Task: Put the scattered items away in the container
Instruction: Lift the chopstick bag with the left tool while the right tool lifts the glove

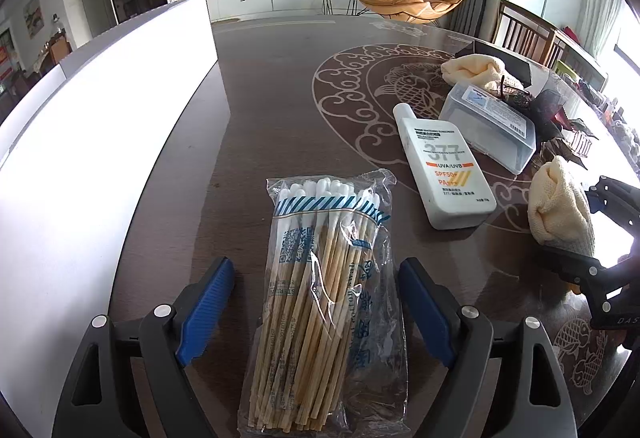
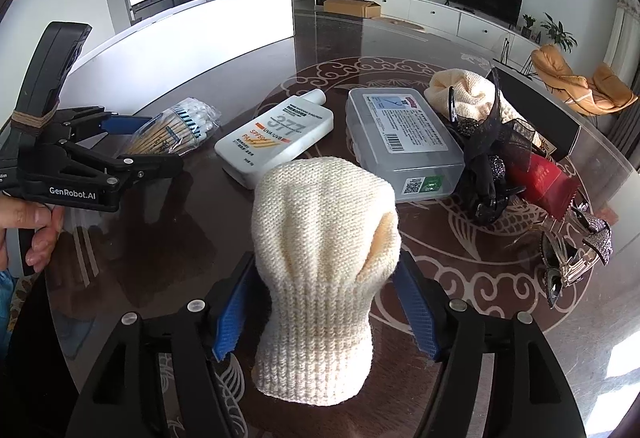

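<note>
Two claws stand spread: left claw (image 1: 316, 312) straddles the cotton-swab packet (image 1: 320, 302) lying on the desk (image 1: 280, 98), right claw (image 2: 324, 308) flanks the knitted glove (image 2: 324, 258), pads apparently clear, presumably positioned for grasping; white container (image 1: 100, 126) stands left.

Bright daylight fills both pictures. The tall white panel (image 1: 100, 142) is washed out with glare. The shiny dark brown counter (image 2: 460, 278) shows window reflections. Edges bend round and go black.
</note>
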Available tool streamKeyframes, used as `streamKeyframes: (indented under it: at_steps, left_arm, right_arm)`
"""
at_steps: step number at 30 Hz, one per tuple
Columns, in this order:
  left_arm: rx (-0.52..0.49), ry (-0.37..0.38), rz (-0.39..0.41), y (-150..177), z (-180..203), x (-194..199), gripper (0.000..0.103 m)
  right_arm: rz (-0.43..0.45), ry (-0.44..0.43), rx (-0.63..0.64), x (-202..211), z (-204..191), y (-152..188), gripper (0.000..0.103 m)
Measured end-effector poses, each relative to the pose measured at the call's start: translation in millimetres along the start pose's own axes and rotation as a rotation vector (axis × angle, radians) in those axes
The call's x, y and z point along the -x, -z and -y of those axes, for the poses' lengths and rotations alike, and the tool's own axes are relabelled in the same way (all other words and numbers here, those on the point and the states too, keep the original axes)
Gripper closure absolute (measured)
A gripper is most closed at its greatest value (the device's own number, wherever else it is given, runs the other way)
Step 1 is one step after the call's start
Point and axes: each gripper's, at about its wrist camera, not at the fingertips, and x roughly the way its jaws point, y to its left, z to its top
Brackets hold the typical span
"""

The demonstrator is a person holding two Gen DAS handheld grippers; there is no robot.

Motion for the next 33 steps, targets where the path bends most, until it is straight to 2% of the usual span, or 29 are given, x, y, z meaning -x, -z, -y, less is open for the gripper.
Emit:
streamKeyframes:
  at_steps: [9, 22, 23, 25, 28, 30, 31, 32, 33]
  left_arm:
    - [0.005, -0.008, -0.003, 1, -1, 1, 0.016]
    - [0.008, -0.008, -0.007, 0, -1, 1, 0.012]
    - [0.005, -0.003, -0.01, 0, 0, 0, 0.011]
    - [-0.021, 0.015, -0.026, 0, 5, -2, 0.0]
    - [-0.036, 0.028, -0.03, 0, 9, -3, 0.0]
    - [-0.036, 0.032, -0.031, -1, 8, -3, 0.0]
    - [-0.036, 0.03, -0.024, -1, 8, -1, 0.009]
    - [-0.036, 0.03, -0.007, -1, 7, 2, 0.021]
    - [-0.035, 0.032, 0.005, -2, 5, 6, 0.049]
  right_arm:
    - [-0.026, 0.007, -0.035, -1, -1, -2, 0.033]
    - [-0.115, 0.013, -0.075, -7, 0, -17, 0.032]
    - [-0.117, -0.005, -0.075, -8, 0, -19, 0.032]
    - [-0.113, -0.02, -0.089, -9, 2, -21, 0.032]
    - [-0.105, -0.011, -0.097, -10, 4, -23, 0.033]
    - [-0.094, -0.001, -0.088, -9, 4, -22, 0.039]
    - [-0.088, 0.007, -0.086, -7, 5, -21, 0.054]
    - [-0.084, 0.016, -0.087, -5, 6, -21, 0.056]
    - [-0.08, 0.017, -0.093, -2, 7, -20, 0.057]
